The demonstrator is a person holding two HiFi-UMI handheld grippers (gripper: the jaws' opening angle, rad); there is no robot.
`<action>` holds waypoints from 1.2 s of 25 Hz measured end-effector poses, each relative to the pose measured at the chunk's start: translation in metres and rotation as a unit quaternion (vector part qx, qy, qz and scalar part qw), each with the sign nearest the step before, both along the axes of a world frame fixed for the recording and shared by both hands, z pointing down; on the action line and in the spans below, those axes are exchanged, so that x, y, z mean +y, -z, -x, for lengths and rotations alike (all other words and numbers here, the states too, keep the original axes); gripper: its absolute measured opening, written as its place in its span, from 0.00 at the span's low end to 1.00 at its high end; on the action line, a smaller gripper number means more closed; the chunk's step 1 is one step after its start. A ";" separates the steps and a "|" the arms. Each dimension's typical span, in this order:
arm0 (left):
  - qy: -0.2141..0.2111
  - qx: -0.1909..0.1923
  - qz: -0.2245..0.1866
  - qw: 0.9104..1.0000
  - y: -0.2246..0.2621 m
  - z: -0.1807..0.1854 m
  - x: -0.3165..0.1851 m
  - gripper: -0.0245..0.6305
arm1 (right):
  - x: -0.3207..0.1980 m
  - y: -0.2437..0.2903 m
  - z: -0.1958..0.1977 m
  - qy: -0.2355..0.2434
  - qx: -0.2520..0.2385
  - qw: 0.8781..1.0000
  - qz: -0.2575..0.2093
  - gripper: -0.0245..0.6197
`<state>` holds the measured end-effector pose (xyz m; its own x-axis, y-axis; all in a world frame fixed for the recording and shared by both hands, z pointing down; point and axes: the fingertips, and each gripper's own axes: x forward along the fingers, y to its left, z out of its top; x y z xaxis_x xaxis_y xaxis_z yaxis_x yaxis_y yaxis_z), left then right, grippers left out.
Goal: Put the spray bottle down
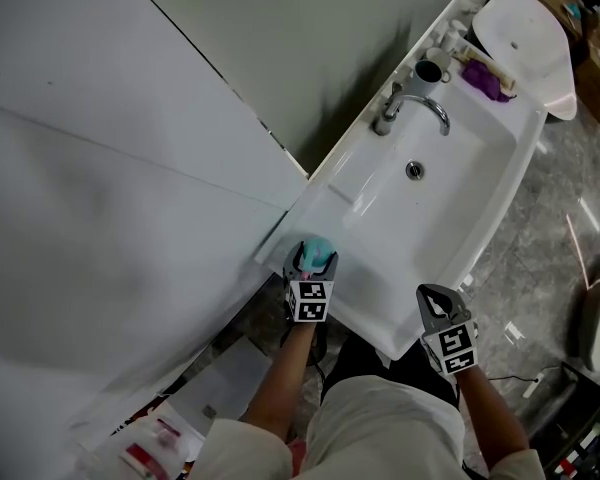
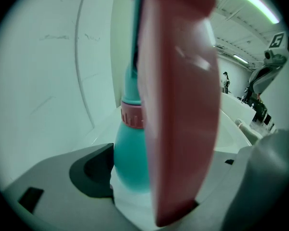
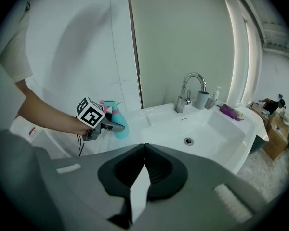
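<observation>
Teal spray bottle [image 1: 321, 250], pink collar and pink trigger, sits in the left gripper [image 1: 311, 265] at lower centre of the head view, over the near left corner of the white sink [image 1: 480, 168].

- Grip: left jaws stand wide and are clamped across the bottle. In the left gripper view the dark pad presses the teal body at left, and the pink trigger fills the middle of the frame.
- Key relation: the bottle is directly ahead of the left gripper, and the flat sink ledge lies just under its base. I cannot tell whether base and ledge touch.
- Long axis: near upright, neck up and belly down, as seen at left of centre in the right gripper view.
- Pointing: the trigger side seems to face back toward the holding gripper, not toward the faucet [image 1: 412, 106] at upper right.
- Right gripper [image 1: 432, 295]: jaws together, nothing between them. It hangs by the sink's front edge at lower right, well apart from the bottle, so the left hand is plainly the nearer one.
- Judgement: setting down calls for a short straight lowering onto the ledge, then release. A tilted base could tip the bottle toward the basin.
</observation>
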<state>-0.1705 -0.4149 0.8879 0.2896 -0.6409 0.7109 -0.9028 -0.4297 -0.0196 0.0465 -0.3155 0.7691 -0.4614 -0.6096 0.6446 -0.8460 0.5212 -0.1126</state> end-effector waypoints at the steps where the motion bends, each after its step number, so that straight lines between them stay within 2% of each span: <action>1: 0.001 0.000 0.001 1.000 -0.002 0.000 0.000 0.58 | 0.000 0.000 0.000 -0.003 -0.002 1.000 0.002 0.05; 10: 0.007 -0.005 -0.016 1.000 -0.004 -0.004 -0.003 0.58 | 0.000 0.001 -0.006 -0.011 -0.006 1.000 0.006 0.05; 14: 0.022 0.006 -0.004 1.000 -0.009 0.000 -0.001 0.58 | 0.001 0.001 -0.007 -0.009 -0.004 1.000 0.004 0.05; 21: 0.035 0.024 -0.002 0.999 -0.003 0.003 -0.001 0.70 | 0.002 0.007 -0.014 -0.013 0.001 1.000 -0.001 0.05; 30: 0.039 0.026 -0.016 0.999 0.028 0.005 0.010 0.70 | -0.004 0.032 -0.012 -0.003 -0.008 1.000 -0.029 0.05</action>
<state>-0.1753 -0.4046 0.8603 0.2731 -0.6855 0.6749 -0.9337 -0.3578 0.0145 0.0584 -0.3191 0.7367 -0.4677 -0.6484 0.6006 -0.8471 0.5227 -0.0954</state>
